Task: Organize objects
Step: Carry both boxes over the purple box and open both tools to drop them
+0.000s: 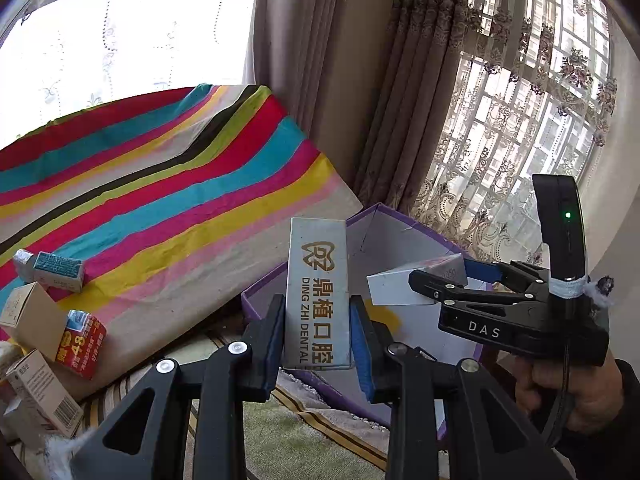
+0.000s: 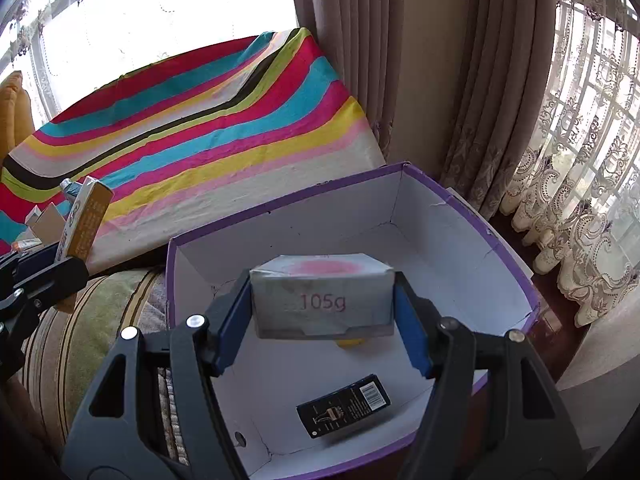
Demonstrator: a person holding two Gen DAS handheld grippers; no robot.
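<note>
Curtained window light floods my view; right gripper (image 2: 324,304) jaws clamp the 105g box (image 2: 322,298) above the purple box (image 2: 472,216). Left gripper (image 1: 318,320) jaws pinch the dental box (image 1: 316,292) upright just beside, so I risk a collision or a bad drop.

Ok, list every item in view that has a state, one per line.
Left tool: shut on the Ding Zhi Dental box, held upright beside the purple box.
Right tool: shut on the 105g box, held over the purple box.
Purple box: open, no lid on.
Dark blue barcode box: lying flat inside the purple box.
Red 48 box: lying on the striped cloth.
</note>
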